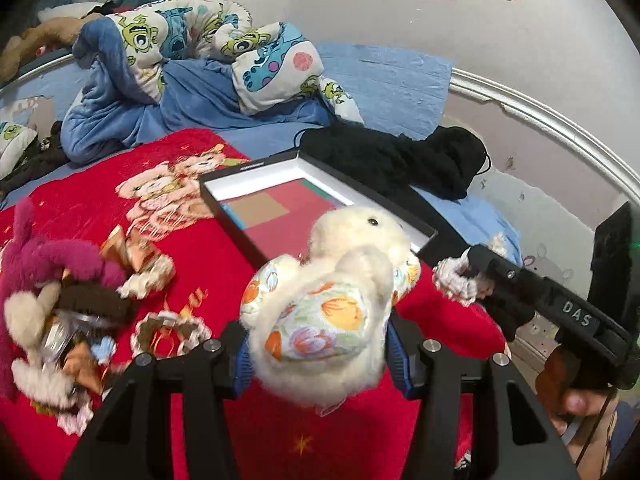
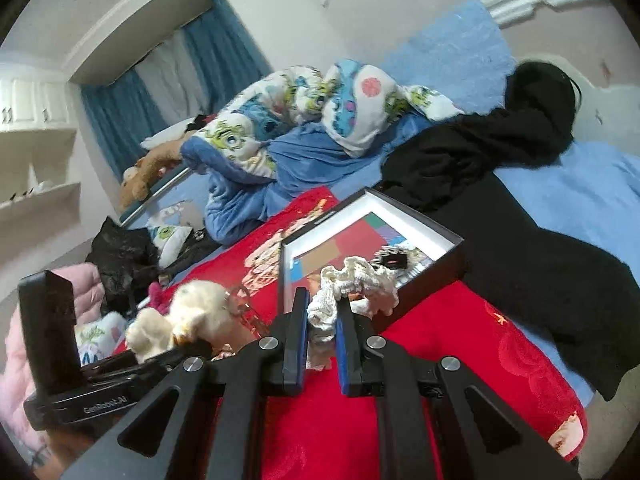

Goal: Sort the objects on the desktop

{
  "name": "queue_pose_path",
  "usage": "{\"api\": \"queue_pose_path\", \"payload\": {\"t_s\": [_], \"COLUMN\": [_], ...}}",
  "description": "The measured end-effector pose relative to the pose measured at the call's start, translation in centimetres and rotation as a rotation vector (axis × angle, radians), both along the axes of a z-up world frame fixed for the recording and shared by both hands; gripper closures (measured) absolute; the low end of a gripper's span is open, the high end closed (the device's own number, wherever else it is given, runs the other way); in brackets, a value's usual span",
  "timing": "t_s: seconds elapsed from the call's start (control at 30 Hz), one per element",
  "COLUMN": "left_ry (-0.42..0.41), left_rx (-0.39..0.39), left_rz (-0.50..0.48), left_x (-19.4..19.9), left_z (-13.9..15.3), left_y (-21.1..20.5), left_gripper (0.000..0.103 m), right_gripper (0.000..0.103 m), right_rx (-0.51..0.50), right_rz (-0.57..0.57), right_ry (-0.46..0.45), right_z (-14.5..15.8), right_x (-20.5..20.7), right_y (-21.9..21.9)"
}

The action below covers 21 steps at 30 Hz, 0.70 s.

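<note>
My left gripper (image 1: 316, 344) is shut on a cream plush toy (image 1: 336, 300) with floral fabric patches, held above the red blanket (image 1: 120, 184) just in front of the black box (image 1: 248, 166). The toy also shows in the right wrist view (image 2: 188, 312). My right gripper (image 2: 322, 312) is shut on a white crocheted scrunchie (image 2: 356, 280), held at the near edge of the black box (image 2: 440, 276). The box has a white inner rim and coloured squares on its floor. A small dark item (image 2: 394, 258) lies inside it.
A pile of small toys and trinkets (image 1: 60, 300) lies on the blanket at the left, with a magenta plush (image 1: 36, 256). A black garment (image 2: 500, 200) lies beside and behind the box. A cartoon-print quilt (image 1: 192, 48) is bunched at the back.
</note>
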State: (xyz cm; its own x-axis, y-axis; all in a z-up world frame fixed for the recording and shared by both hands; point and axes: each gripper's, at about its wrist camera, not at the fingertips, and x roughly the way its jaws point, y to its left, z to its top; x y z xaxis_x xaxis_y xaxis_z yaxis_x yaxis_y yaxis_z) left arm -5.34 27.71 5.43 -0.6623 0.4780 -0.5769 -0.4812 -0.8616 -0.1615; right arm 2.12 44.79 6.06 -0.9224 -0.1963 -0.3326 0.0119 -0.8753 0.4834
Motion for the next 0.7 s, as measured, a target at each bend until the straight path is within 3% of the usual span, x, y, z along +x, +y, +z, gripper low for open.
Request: {"api": "queue_pose_path", "payload": {"t_s": [0.43,0.7], "left_ry": [-0.005,0.044], "left_rx": [0.03,0.035], "left_rz": [0.015,0.054], "left_x": [-7.4,-11.5], "left_z": [-1.4,-2.0], "left_y": [3.5,4.7], "left_gripper": [0.048,0.048], "right_gripper": [0.09,0.09], "right_rx": [-0.13,-0.108], "right_rz": [-0.023,-0.054], "right_ry": [0.011,-0.01], "right_z": [0.4,0.2], "right_x": [-5.5,-9.4], "right_y": [2.0,1.6]}}
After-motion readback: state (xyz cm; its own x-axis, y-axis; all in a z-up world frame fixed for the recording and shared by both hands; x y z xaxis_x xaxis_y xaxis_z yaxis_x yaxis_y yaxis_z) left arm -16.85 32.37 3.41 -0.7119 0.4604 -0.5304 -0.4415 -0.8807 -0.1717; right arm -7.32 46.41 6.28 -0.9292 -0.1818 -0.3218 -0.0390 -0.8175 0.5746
